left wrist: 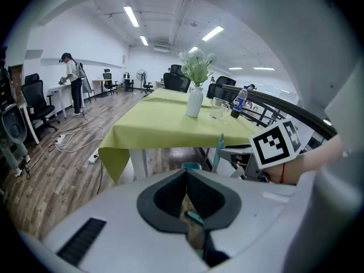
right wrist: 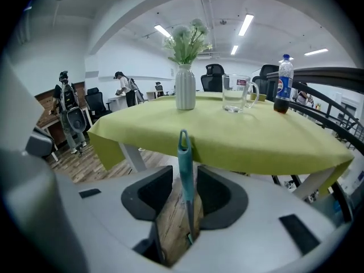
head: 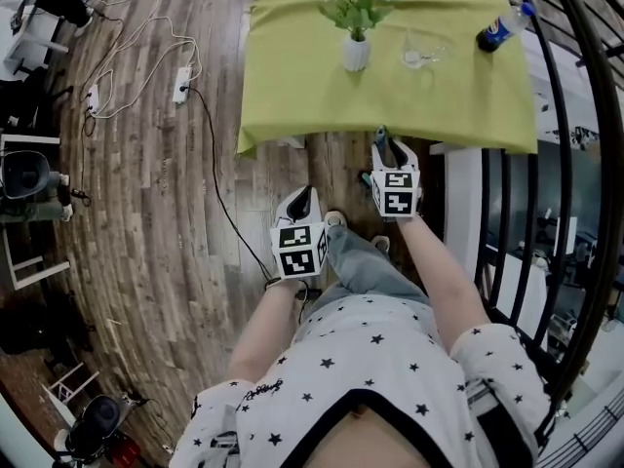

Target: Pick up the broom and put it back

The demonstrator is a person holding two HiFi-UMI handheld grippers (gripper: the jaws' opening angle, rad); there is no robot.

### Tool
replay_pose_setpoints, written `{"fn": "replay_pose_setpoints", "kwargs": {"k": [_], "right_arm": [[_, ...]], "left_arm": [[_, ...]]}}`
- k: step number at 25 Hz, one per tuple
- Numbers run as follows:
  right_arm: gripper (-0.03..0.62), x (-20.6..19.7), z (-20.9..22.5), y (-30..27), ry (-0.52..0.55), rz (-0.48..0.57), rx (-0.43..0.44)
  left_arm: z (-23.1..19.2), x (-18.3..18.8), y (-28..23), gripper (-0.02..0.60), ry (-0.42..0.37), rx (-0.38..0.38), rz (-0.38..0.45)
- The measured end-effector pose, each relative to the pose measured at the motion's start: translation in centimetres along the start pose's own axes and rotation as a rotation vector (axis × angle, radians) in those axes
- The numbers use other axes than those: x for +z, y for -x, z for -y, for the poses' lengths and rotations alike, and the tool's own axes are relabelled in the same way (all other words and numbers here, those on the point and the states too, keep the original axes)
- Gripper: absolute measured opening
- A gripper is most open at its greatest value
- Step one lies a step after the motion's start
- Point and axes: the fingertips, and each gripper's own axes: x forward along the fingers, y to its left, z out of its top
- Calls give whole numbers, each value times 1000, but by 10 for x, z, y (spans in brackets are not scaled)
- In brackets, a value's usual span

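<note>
The broom's teal handle (right wrist: 184, 152) stands upright with its looped top against the edge of the green tablecloth (right wrist: 256, 147). My right gripper (right wrist: 185, 178) is open around it: the handle stands between the jaws with a gap on each side. In the head view the handle's top (head: 380, 135) shows at the right gripper (head: 388, 149), just below the table's edge. My left gripper (head: 304, 201) hangs lower left of it, shut and empty. From the left gripper (left wrist: 186, 172) the handle (left wrist: 219, 149) shows to the right. The broom's head is hidden.
The table (head: 292, 86) carries a white vase with flowers (head: 356, 52), a glass mug (head: 419, 55) and a bottle (head: 502, 27). A dark railing (head: 575, 164) curves along the right. Cables and a power strip (head: 182, 84) lie on the wood floor at left. A person (left wrist: 73, 81) stands far off.
</note>
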Motion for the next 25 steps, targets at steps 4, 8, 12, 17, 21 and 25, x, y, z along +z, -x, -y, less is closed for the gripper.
{"fn": "replay_pose_setpoints", "kwargs": {"k": [4,8,12,17,21,25], "right_arm": [[127,6,-4,20,-32,19,-17],[126,18,-4,38,-68,48,-10],[81,28,-3,54,-88,70,-5],[4,32,-9,79,-92,99,17],[-6,33,-19,104,-105,124,43],[-6,34,-33,131,-116,151,72]], "left_arm": [[0,5,7,11,-17,-24,4],[3,14,9,11,-32,-34,7],[6,25,8,11,-46,-44,20],[11,31,13,11,-73,-57,33],[16,29,22,11,-85,-65,43],[20,18,35,11,-84,-68,44]]}}
